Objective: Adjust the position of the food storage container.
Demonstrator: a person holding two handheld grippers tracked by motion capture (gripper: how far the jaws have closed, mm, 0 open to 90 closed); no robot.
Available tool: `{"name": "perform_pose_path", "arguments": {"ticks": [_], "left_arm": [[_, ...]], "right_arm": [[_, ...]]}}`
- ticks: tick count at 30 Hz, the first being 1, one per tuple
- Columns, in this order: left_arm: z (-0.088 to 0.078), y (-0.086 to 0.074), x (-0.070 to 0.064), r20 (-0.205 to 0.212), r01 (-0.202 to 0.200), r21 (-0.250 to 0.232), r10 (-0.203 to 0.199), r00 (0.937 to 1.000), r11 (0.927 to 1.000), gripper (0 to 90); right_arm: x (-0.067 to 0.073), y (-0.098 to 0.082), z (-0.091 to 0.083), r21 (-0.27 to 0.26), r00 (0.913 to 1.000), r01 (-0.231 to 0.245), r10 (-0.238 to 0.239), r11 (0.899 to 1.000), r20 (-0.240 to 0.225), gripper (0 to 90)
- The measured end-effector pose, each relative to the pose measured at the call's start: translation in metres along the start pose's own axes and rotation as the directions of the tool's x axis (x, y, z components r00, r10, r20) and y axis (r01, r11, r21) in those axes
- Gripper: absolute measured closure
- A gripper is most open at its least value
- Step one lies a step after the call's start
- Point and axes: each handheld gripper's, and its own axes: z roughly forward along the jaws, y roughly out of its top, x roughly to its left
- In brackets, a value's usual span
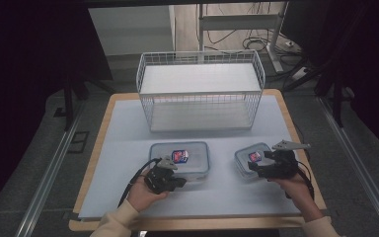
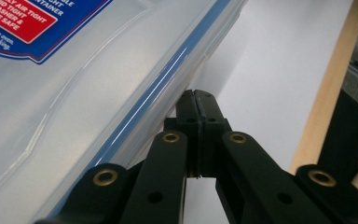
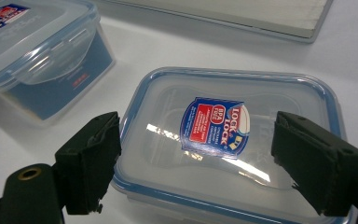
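Table (image 1: 128,197) carried a pale sheet; at its far edge stood a white wire basket (image 1: 201,91), nothing in it. Nearer us lay two lidded clear tubs with blue seals: the larger tub (image 1: 180,159) left of centre, the smaller tub (image 1: 250,159) to its right, well apart from it and from the basket.

Left gripper (image 1: 164,178) sat at the near edge of the larger tub; in the left gripper view its jaws were pressed together with no gap, tips just under that tub's lid rim (image 2: 158,88); whether they pinched a latch tab we could not tell.

Right gripper (image 3: 196,158) hung over the smaller tub (image 3: 228,140), jaws spread wide, one to either side of the lid, not touching.

We judged the step as grasping the tubs, probably for the basket; next, the right jaws must drop and close across the smaller tub.
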Motion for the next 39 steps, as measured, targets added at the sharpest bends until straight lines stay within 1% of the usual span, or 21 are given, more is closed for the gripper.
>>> {"name": "perform_pose_path", "arguments": {"ticks": [6,13,16,17,19,20,21,22,23,24,25,26,28,29,30,32,33,34,35,37,39], "left_arm": [[0.002,0.003,0.009,-0.024,0.013,0.004,-0.013,0.9996,0.9999,90.0],[-0.006,-0.002,0.005,-0.033,0.032,-0.014,-0.032,0.9989,0.9994,90.0],[-0.032,-0.013,0.002,-0.037,0.069,-0.077,-0.072,0.9967,0.9947,90.0],[-0.032,-0.013,0.002,-0.037,0.069,-0.077,-0.072,0.9967,0.9947,90.0],[-0.049,-0.019,0.005,-0.043,0.097,-0.121,-0.102,0.9938,0.9880,90.0],[-0.063,-0.026,0.010,-0.053,0.132,-0.159,-0.142,0.9885,0.9783,90.0],[-0.063,-0.026,0.010,-0.053,0.132,-0.159,-0.142,0.9885,0.9783,90.0],[-0.075,-0.032,0.018,-0.066,0.163,-0.188,-0.178,0.9818,0.9685,90.0],[-0.075,-0.032,0.018,-0.066,0.163,-0.188,-0.178,0.9818,0.9685,90.0],[-0.085,-0.039,0.027,-0.079,0.193,-0.217,-0.215,0.9735,0.9569,90.0],[-0.085,-0.039,0.027,-0.079,0.193,-0.217,-0.215,0.9735,0.9569,90.0],[-0.093,-0.044,0.036,-0.101,0.219,-0.237,-0.248,0.9633,0.9464,90.0],[-0.099,-0.048,0.044,-0.119,0.237,-0.252,-0.273,0.9547,0.9383,90.0],[-0.099,-0.048,0.044,-0.119,0.237,-0.252,-0.273,0.9547,0.9383,90.0],[-0.102,-0.051,0.049,-0.147,0.251,-0.256,-0.294,0.9444,0.9335,90.0],[-0.102,-0.055,0.056,-0.165,0.265,-0.251,-0.311,0.9361,0.9309,90.0],[-0.102,-0.055,0.056,-0.165,0.265,-0.251,-0.311,0.9361,0.9309,90.0],[-0.097,-0.059,0.063,-0.168,0.287,-0.241,-0.331,0.9287,0.9272,90.0],[-0.097,-0.059,0.063,-0.168,0.287,-0.241,-0.331,0.9287,0.9272,90.0],[-0.088,-0.063,0.072,-0.170,0.312,-0.221,-0.351,0.9207,0.9240,90.0],[-0.086,-0.063,0.075,-0.165,0.317,-0.216,-0.355,0.9204,0.9235,90.0]], "right_arm": [[0.000,0.000,0.000,-0.001,1.0000,0.002,-0.002,1.000,0.002,15.8],[0.000,0.000,0.000,0.001,1.0000,0.002,-0.002,1.000,0.000,15.8],[0.000,0.000,-0.001,-0.003,1.0000,0.001,-0.001,1.000,-0.002,15.8],[0.000,0.000,-0.001,-0.003,1.0000,0.001,-0.001,1.000,-0.002,15.8],[-0.001,0.001,-0.003,-0.008,1.0000,0.002,-0.002,1.000,-0.002,15.8],[-0.001,0.001,-0.004,-0.015,1.0000,0.000,0.000,1.000,-0.003,15.8],[-0.001,0.002,-0.005,-0.018,1.0000,0.000,0.000,1.000,-0.005,15.8],[-0.001,0.002,-0.005,-0.020,1.0000,0.001,-0.001,1.000,-0.006,15.8],[-0.001,0.002,-0.005,-0.020,1.0000,0.001,-0.001,1.000,-0.006,15.8],[-0.001,0.003,-0.005,-0.025,1.0000,0.001,-0.002,1.000,-0.008,15.8],[-0.001,0.003,-0.005,-0.025,1.0000,0.001,-0.002,1.000,-0.008,15.8],[-0.001,0.003,-0.005,-0.026,0.9999,-0.002,0.001,1.000,-0.011,15.8],[-0.001,0.003,-0.005,-0.030,0.9999,-0.004,0.003,1.000,-0.012,15.8],[-0.001,0.003,-0.006,-0.032,0.9999,-0.004,0.004,0.999,-0.014,15.8],[0.000,0.003,-0.006,-0.034,0.9999,-0.006,0.006,0.999,-0.016,15.8],[0.000,0.004,-0.007,-0.040,0.9998,-0.008,0.007,0.999,-0.021,15.8],[0.000,0.004,-0.007,-0.040,0.9998,-0.008,0.007,0.999,-0.021,15.8],[0.001,0.005,-0.007,-0.043,0.9997,-0.009,0.008,0.999,-0.025,15.8],[0.001,0.005,-0.007,-0.044,0.9996,-0.009,0.008,0.999,-0.025,15.8],[0.001,0.005,-0.007,-0.043,0.9996,-0.009,0.008,0.999,-0.026,15.8],[0.001,0.005,-0.007,-0.043,0.9996,-0.009,0.008,0.999,-0.026,15.8]]}}
